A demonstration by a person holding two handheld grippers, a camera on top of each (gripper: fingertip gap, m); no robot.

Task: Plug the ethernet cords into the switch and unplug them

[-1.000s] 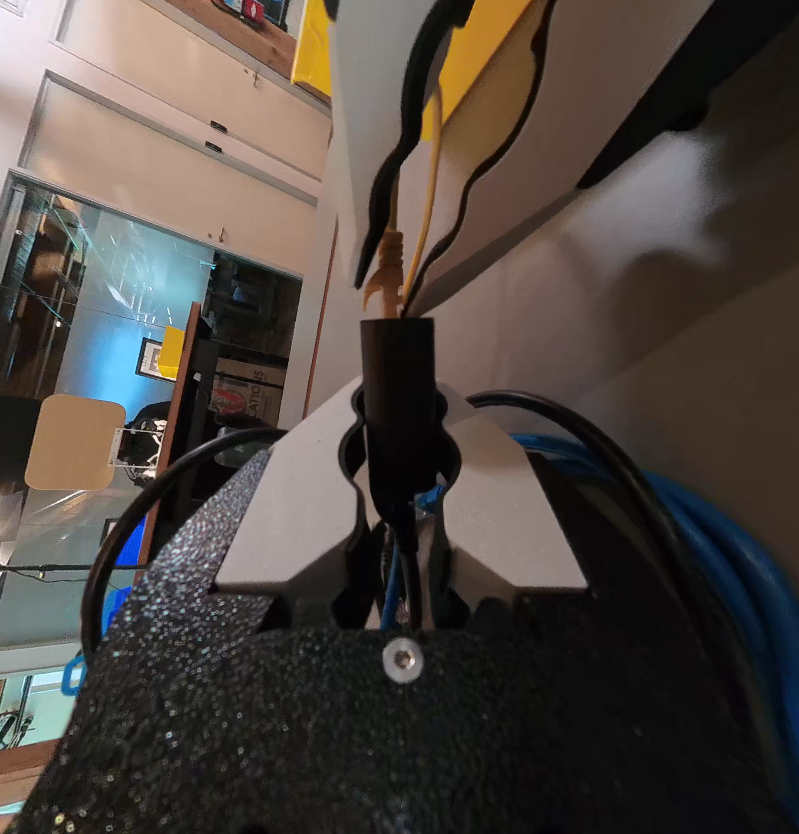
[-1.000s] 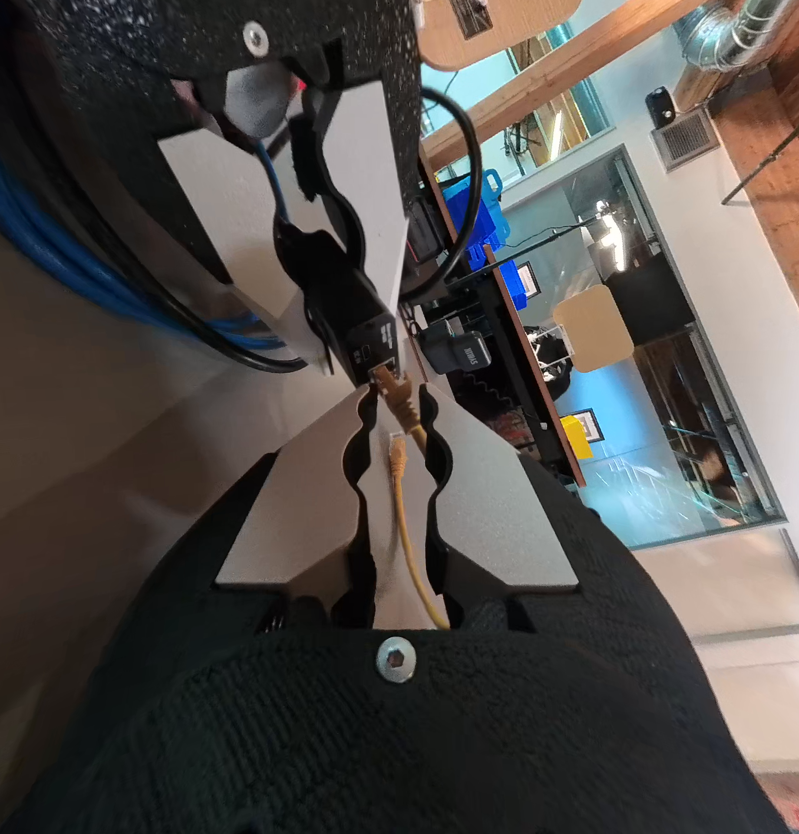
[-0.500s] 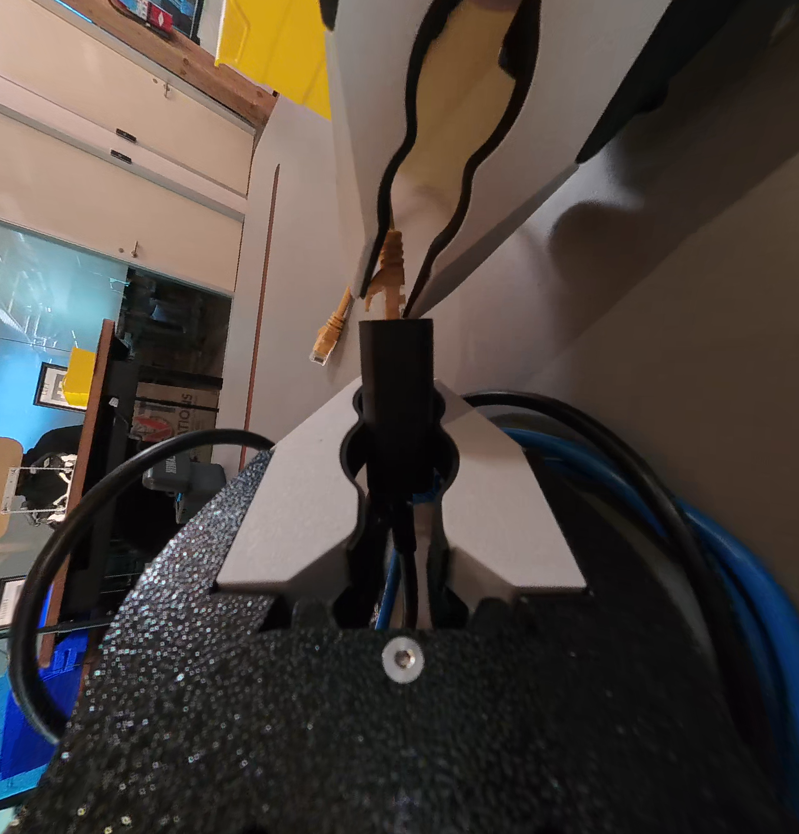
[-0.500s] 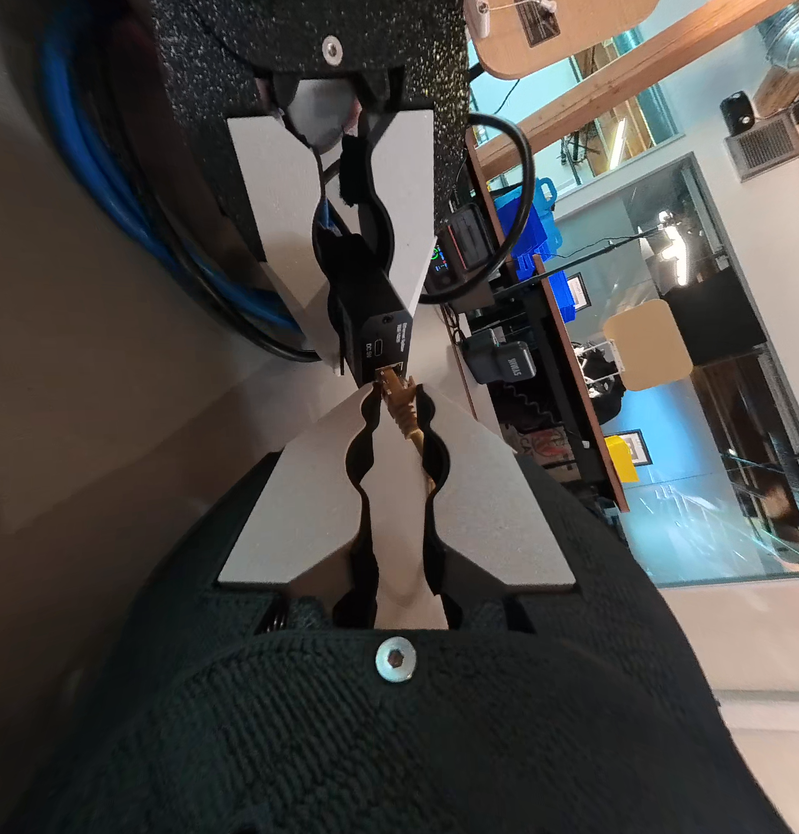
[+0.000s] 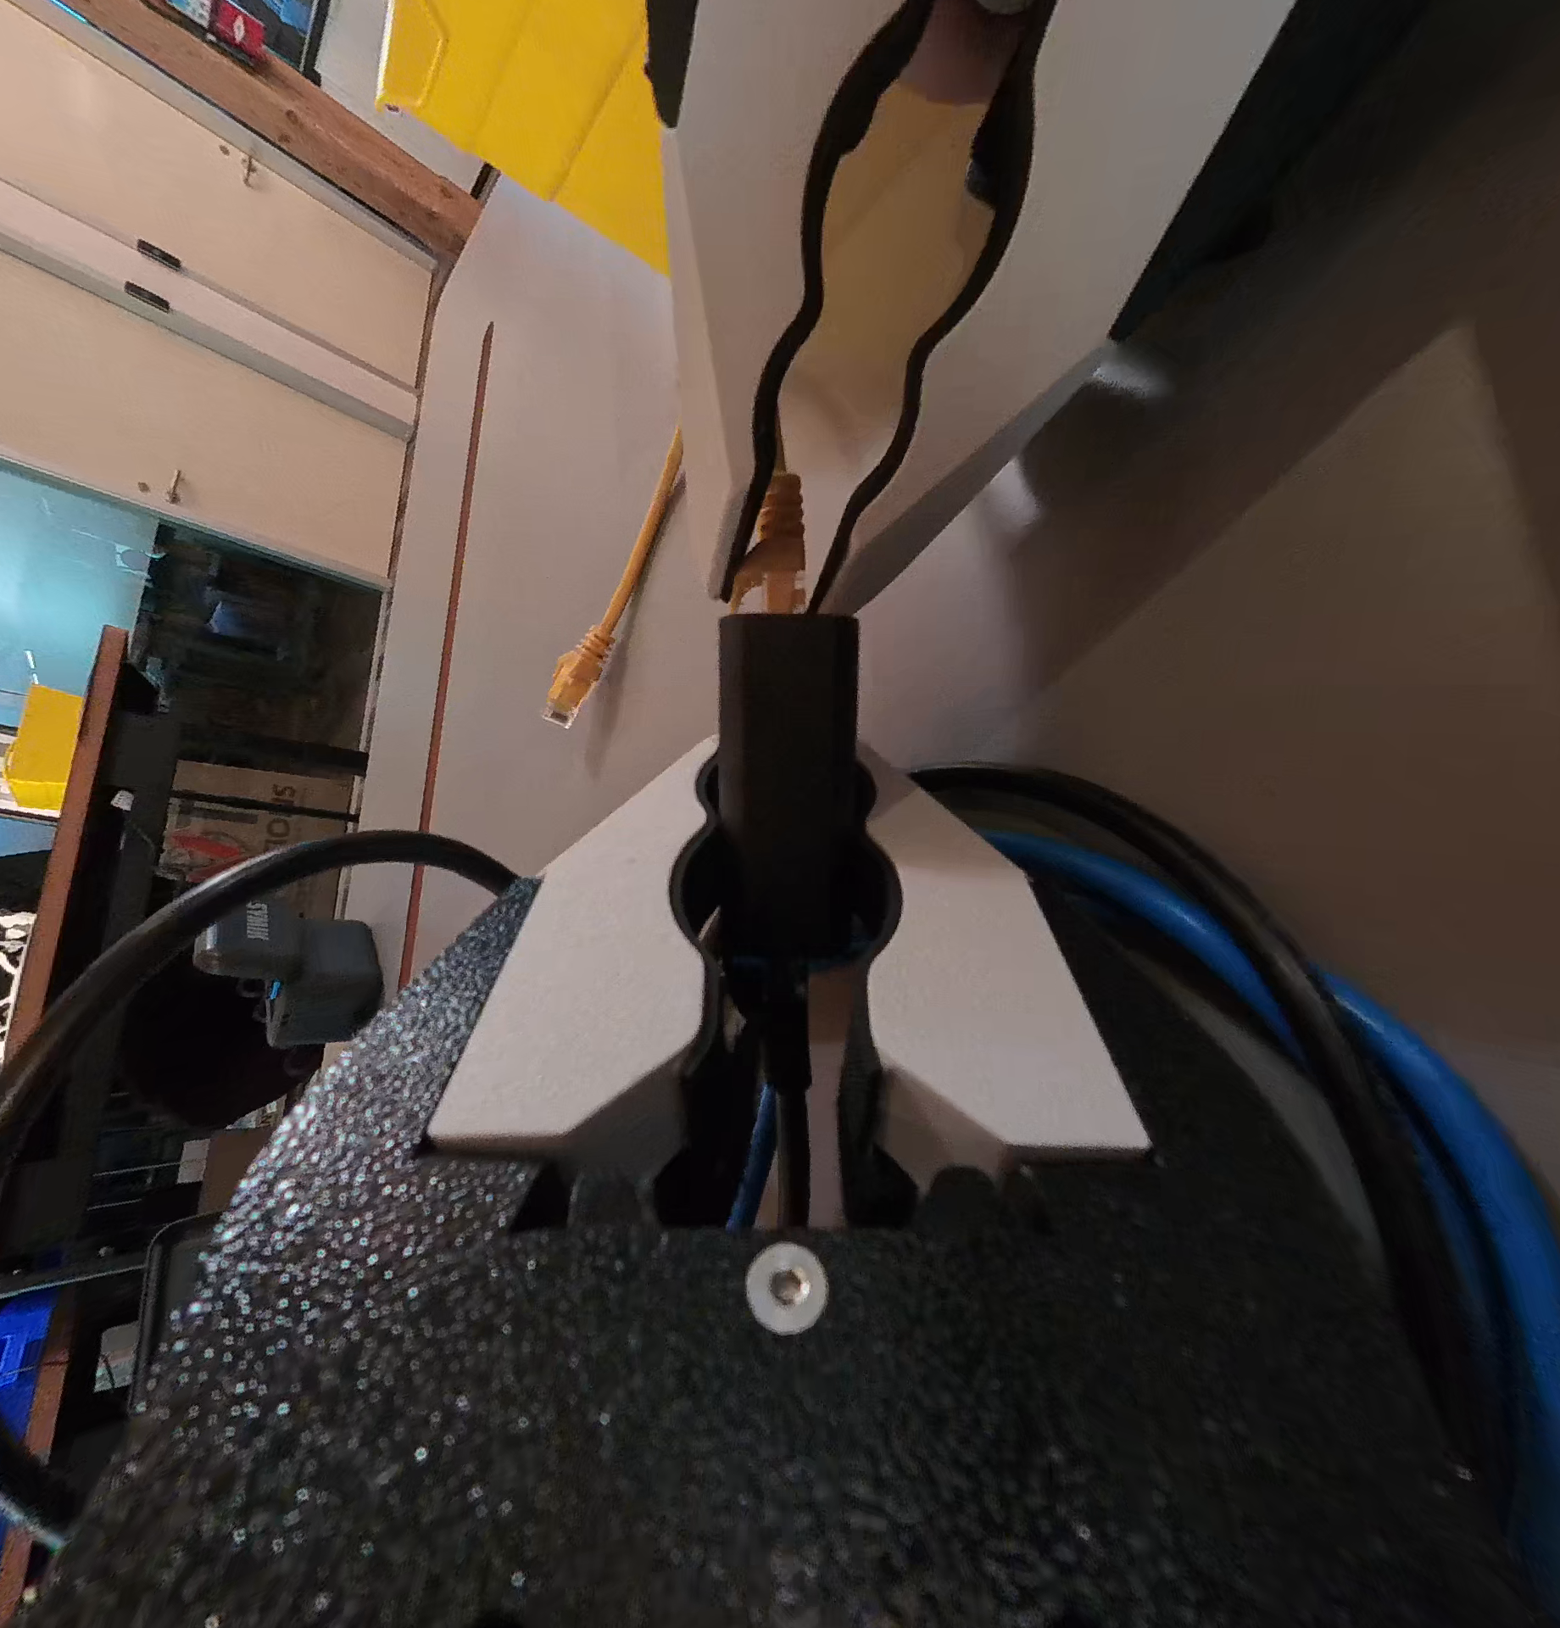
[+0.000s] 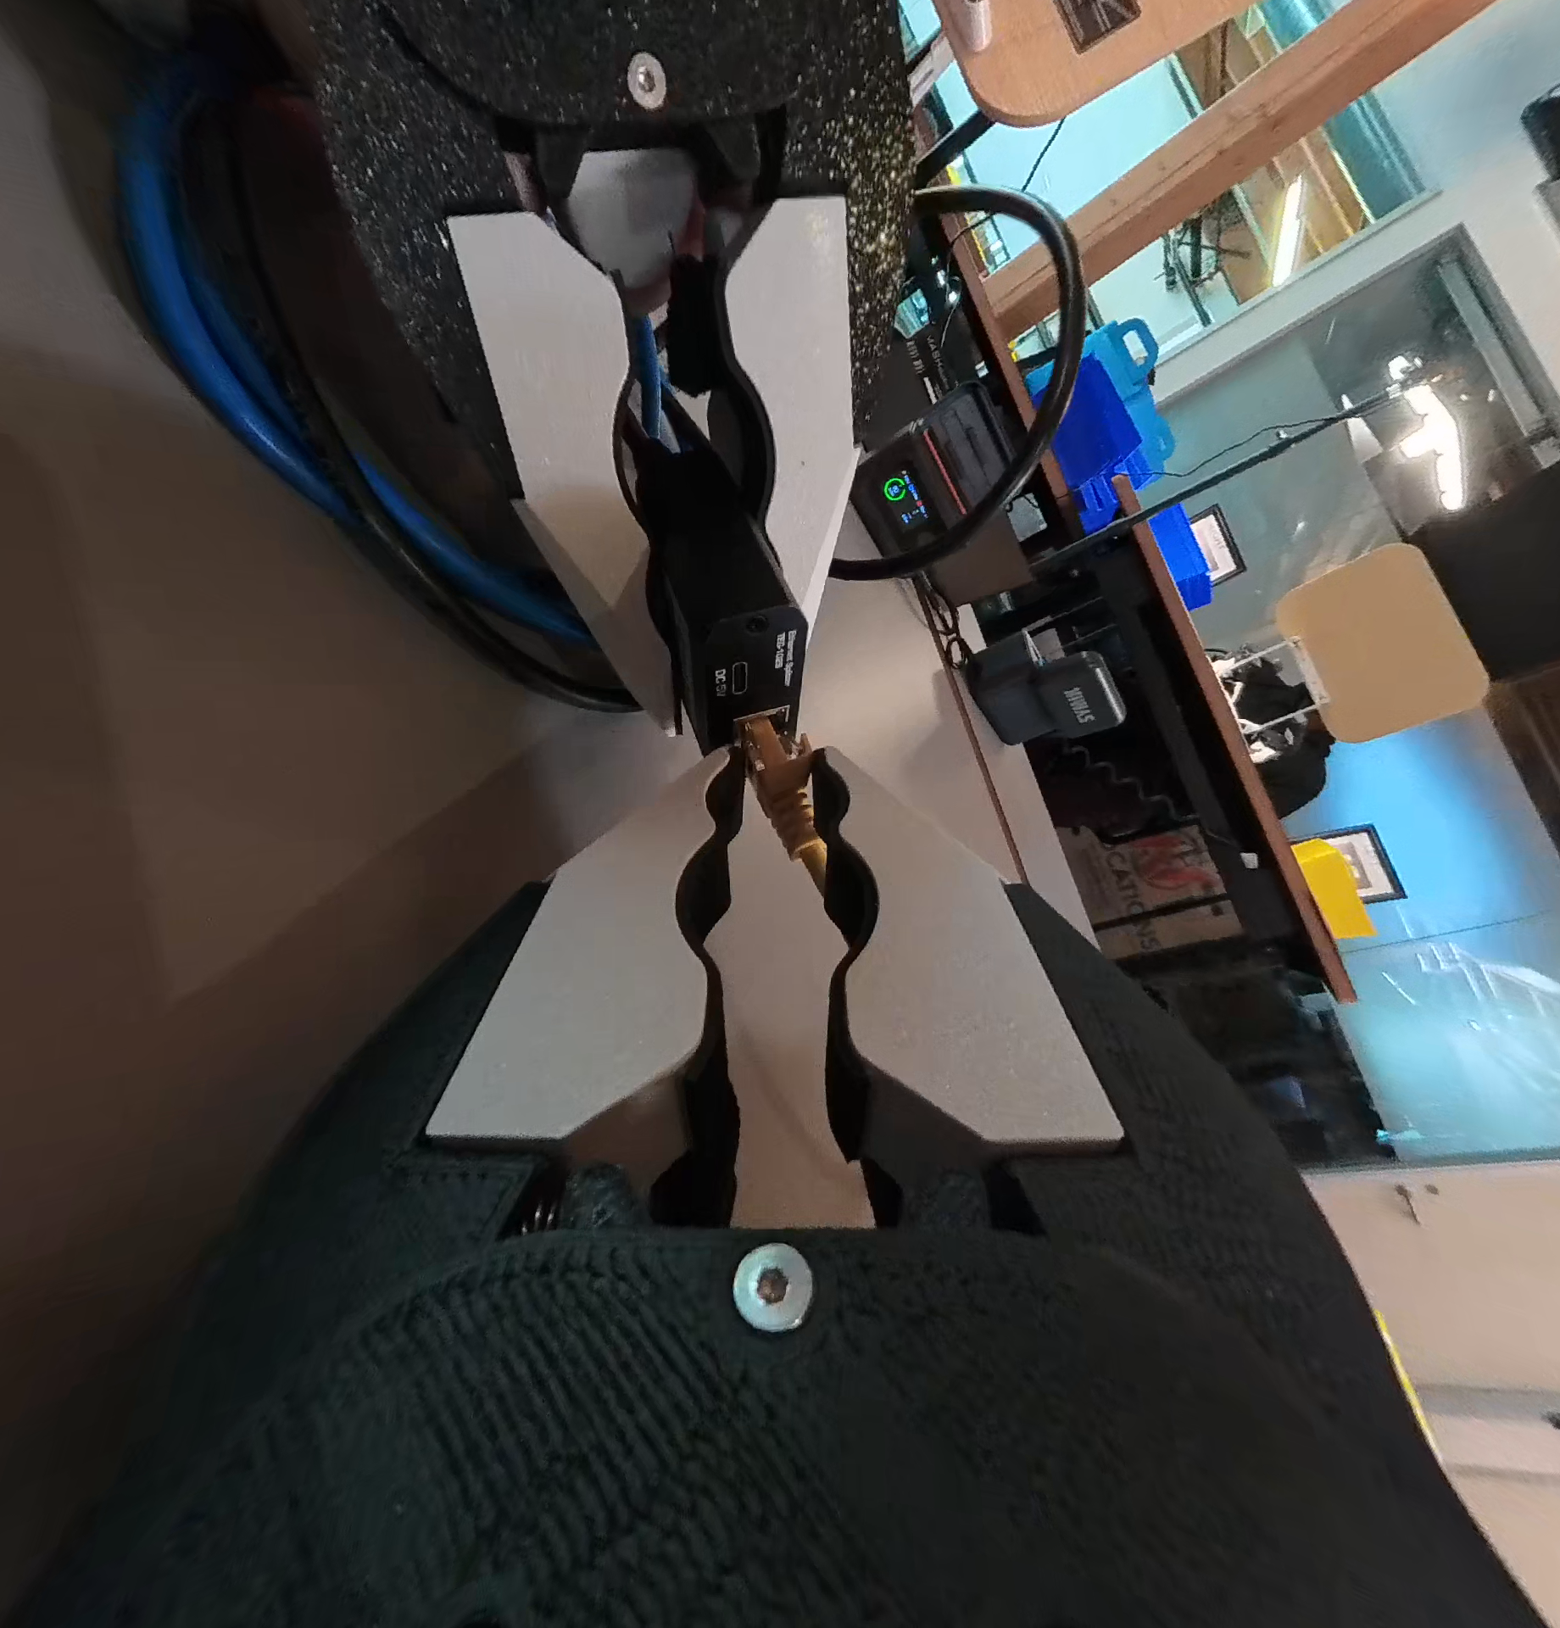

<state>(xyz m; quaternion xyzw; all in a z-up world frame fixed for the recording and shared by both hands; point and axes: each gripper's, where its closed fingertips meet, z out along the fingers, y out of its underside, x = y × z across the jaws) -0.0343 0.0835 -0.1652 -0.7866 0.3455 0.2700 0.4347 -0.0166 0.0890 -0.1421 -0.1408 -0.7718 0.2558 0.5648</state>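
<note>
Left hand-held gripper (image 5: 790,846): jaws clamped on the black ethernet switch (image 5: 790,749), held off the beige surface (image 5: 1287,705). Right hand-held gripper (image 6: 772,793): jaws part-spread, tips flanking a yellow ethernet plug (image 6: 781,784) without clear contact (cannot tell whether they pinch it). That plug sits in the switch's end port. Coiled blue cable (image 5: 1481,1189) and black cable (image 5: 1243,899) lie on the surface beside the left gripper. A second yellow plug (image 5: 578,674) lies loose on the surface, near the switch.
</note>
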